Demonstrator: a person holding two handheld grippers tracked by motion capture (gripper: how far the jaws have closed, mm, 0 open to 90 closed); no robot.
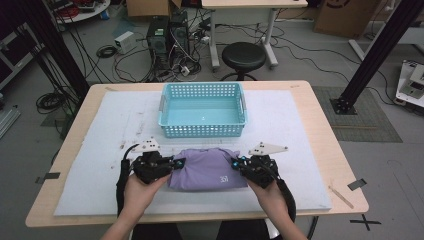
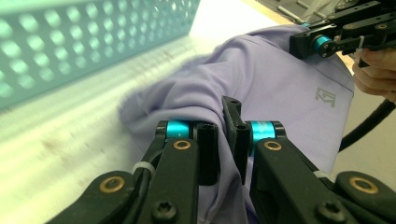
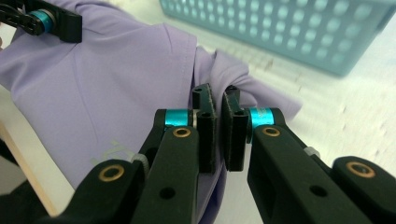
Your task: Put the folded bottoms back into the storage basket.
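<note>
Gripping a Folded Lilac Shirt at Both Ends

Item: folded lilac shirt, held between the two grippers. Left gripper has its jaws clenched on a fold of cloth at the shirt's left edge; in the left gripper view the fabric bunches up between the two pads. Right gripper has its jaws clenched on the right edge, with a pinch of cloth rising between the pads in the right gripper view.

Location: the shirt spans the gap from one pair of jaws to the other, on the white mat that covers the surface.

Container: turquoise perforated basket, just beyond the jaws and the shirt's far edge; nothing lies inside it.

Orientation: long axis runs from one pair of jaws to the other, parallel to the basket's near wall. A small pale logo sits near the right jaws, toward the person.
</note>
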